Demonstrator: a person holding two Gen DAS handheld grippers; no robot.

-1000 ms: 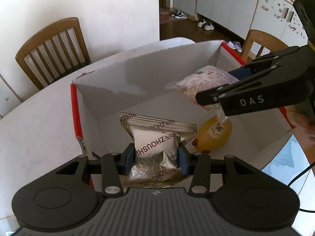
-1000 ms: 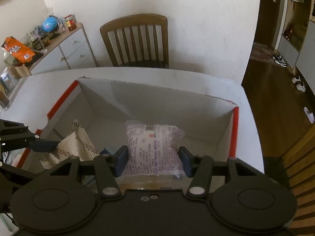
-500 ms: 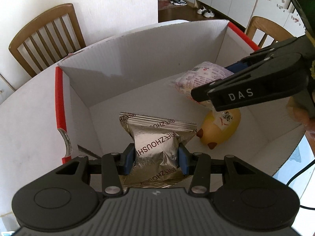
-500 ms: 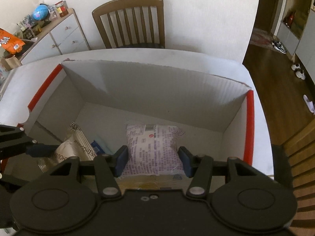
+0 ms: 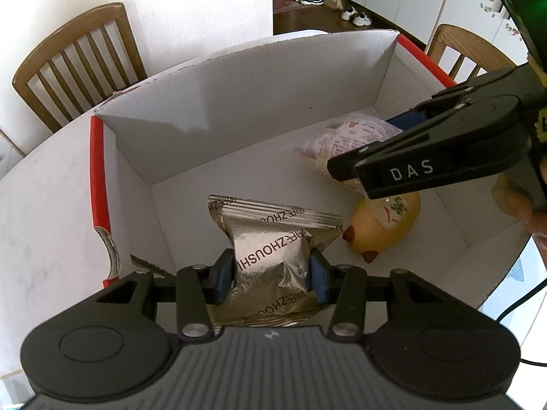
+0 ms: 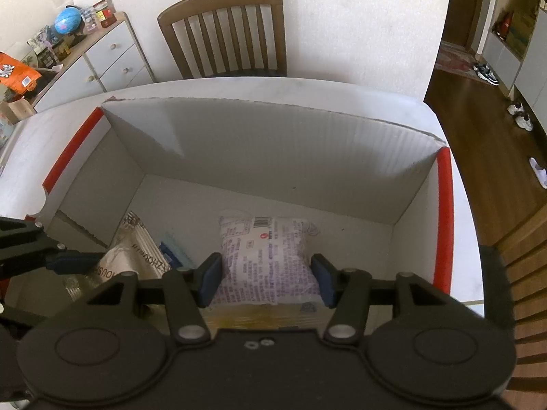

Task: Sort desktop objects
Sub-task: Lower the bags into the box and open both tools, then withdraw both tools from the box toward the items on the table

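Both claws are sinking deeper into the white cardboard box [image 5: 218, 112] than a second ago, its walls now rising higher around them. The left claw [image 5: 271, 270] is carrying the silver foil packet [image 5: 273, 253] down, and the right claw [image 6: 266, 278] the white printed packet [image 6: 265, 259], its pads just easing slightly wider.

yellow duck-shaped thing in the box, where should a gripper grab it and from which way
Take the yellow duck-shaped toy across its rounded body, coming from above: it lies on its side on the box floor, top bare. The silver packet crowds its near-left end.
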